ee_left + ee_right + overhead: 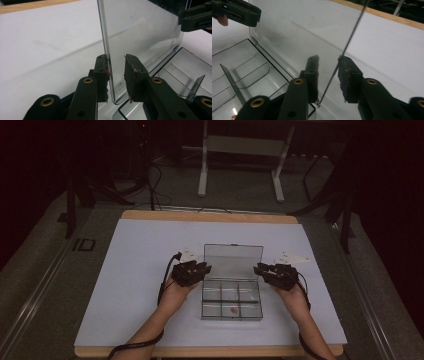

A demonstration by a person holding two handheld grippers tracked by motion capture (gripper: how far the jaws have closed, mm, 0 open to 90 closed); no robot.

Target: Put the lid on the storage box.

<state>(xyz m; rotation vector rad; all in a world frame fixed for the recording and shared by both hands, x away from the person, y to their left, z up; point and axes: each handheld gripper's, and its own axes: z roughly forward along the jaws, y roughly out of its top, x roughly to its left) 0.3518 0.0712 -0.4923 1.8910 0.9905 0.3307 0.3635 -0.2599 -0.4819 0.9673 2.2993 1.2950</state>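
The clear compartment box (231, 300) sits near the front middle of the desk (125, 270), its tray open with a small brownish item (233, 309) in a front cell. Behind, the lid (233, 261) stands upright. The left tool (116, 75) straddles the lid's left edge, one pad touching, the other apart. The right tool (328, 77) brackets the right edge likewise, not pinching. Judging by this, the lid's move is yet to come.

Clear box (231, 295) on white-topped table (125, 285)
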